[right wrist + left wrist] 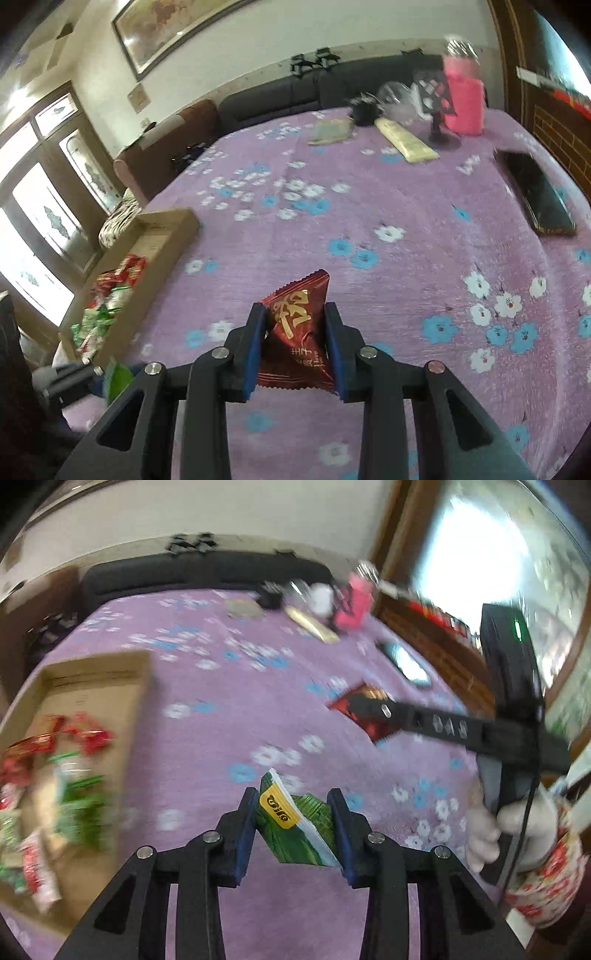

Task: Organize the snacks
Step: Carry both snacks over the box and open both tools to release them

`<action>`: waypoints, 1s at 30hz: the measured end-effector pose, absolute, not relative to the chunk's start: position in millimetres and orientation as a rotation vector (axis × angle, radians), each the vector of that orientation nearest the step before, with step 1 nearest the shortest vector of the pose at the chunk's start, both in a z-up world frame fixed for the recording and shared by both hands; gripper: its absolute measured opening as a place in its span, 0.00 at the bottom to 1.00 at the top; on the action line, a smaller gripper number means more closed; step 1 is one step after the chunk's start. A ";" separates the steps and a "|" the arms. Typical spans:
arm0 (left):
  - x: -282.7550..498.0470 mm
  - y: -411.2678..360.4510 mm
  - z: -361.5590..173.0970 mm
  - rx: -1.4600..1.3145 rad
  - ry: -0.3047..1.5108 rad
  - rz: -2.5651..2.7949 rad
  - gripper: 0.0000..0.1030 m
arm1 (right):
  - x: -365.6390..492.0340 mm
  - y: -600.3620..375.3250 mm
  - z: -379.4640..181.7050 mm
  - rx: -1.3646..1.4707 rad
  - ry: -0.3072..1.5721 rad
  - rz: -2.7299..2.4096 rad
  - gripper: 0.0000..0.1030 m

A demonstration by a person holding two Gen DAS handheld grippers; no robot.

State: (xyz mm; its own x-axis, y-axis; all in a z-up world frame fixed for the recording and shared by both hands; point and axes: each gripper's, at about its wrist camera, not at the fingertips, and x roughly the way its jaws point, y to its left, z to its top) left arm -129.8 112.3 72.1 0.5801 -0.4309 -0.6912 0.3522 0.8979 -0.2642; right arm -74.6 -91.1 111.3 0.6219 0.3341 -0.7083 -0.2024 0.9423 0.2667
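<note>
Both grippers pitched down over the purple floral tablecloth (369, 206).

Left gripper (295, 823): blue pads narrowed onto a green snack packet (299, 830) with a yellow label; packet held clear of the cloth, tilted, long axis running away toward upper left.

Right gripper (295, 343): clamped on a dark red snack packet (295, 332) with gold characters, crimped top edge pointing away, long axis along the fingers. In the left view it reaches in from the right, gripped by a white-gloved hand (509, 827) in a floral sleeve.

Cardboard box (166, 229), far left: open, holding a loose heap of red and green snack packets (110, 295).

Far edge: pink container (463, 103), black phone (535, 195), dark sofa (295, 92).
</note>
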 end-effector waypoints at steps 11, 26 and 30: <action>-99.3 264.2 121.6 -0.206 0.728 -0.205 0.39 | -52.5 50.8 145.9 0.068 0.888 0.532 0.30; 13.0 317.3 59.6 -0.291 0.873 -0.088 0.41 | -6.7 154.9 90.4 -0.066 1.012 0.520 0.30; 18.0 323.0 52.3 -0.323 0.874 -0.071 0.57 | -1.8 162.1 92.3 -0.081 0.977 0.504 0.33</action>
